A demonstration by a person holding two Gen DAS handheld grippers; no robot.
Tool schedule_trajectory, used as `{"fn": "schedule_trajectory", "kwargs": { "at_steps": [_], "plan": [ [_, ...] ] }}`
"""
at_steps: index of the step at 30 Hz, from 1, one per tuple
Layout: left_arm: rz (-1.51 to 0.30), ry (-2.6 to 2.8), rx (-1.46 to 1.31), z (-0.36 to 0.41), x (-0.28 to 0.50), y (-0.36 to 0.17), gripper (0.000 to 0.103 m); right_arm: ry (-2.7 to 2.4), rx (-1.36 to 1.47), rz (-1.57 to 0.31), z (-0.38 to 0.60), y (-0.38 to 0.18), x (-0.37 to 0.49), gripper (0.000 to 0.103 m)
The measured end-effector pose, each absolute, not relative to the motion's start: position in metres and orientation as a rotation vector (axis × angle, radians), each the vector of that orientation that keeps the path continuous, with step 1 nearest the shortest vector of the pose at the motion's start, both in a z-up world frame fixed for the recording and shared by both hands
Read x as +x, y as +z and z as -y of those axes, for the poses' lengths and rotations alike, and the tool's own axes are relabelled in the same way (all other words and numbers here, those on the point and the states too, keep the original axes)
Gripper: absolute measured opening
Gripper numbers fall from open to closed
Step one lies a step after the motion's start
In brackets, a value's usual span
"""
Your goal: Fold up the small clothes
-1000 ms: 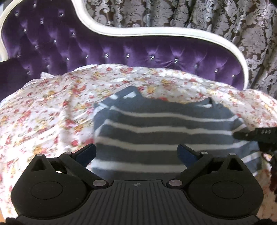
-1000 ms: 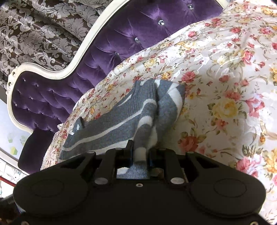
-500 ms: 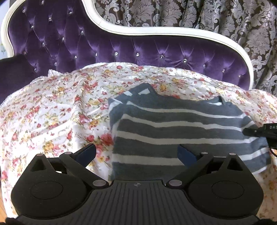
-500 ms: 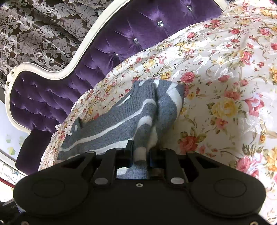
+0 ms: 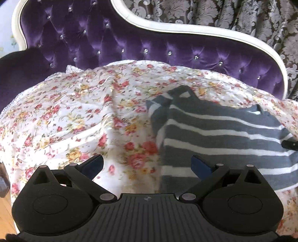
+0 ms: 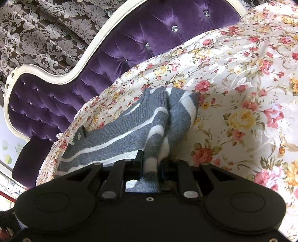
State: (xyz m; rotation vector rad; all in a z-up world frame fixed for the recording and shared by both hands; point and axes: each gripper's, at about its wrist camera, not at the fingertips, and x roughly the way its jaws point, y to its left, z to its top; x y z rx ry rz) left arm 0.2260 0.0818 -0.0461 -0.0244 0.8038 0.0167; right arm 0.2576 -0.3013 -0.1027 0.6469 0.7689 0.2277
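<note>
A small grey sweater with white stripes (image 5: pixel 219 137) lies folded on a floral cloth (image 5: pixel 74 119) over a purple sofa. My left gripper (image 5: pixel 147 165) is open and empty, above the cloth at the sweater's left edge. In the right wrist view my right gripper (image 6: pixel 150 163) is shut on a bunched edge of the sweater (image 6: pixel 130 130), which stretches away to the left. The tip of the right gripper (image 5: pixel 290 144) shows at the sweater's right edge in the left wrist view.
The tufted purple sofa back (image 5: pixel 149 48) with a white frame (image 5: pixel 186 31) rises behind the cloth. Patterned curtains (image 5: pixel 242 14) hang beyond. Wooden floor (image 5: pixel 5 214) shows at lower left.
My left gripper has moved left, off the sweater and over the floral cloth, still open. My right gripper keeps its hold on the sweater edge and has barely moved.
</note>
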Motion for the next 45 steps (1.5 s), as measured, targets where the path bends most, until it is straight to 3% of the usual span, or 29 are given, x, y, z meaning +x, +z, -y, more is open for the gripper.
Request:
{"fn": "schedule_trajectory", "kwargs": {
  "at_steps": [13, 29, 42, 45],
  "plan": [
    [-0.832, -0.011, -0.127, -0.104, 0.230, -0.038, 0.101, 0.182, 0.567, -0.788, 0.291, -0.090, 0.260, 0.022],
    [-0.808, 0.007, -0.265, -0.141, 0.225, -0.020, 0.101, 0.346, 0.248, -0.747, 0.169, 0.009, 0.301, 0.019],
    [-0.813, 0.031, -0.322, -0.160, 0.226, -0.019, 0.101, 0.517, 0.125, -0.851, 0.023, -0.034, 0.320, 0.018],
    [-0.815, 0.032, -0.326, -0.160, 0.226, -0.020, 0.101, 0.526, 0.121, -0.873, 0.013, -0.045, 0.318, 0.023]
  ]
}}
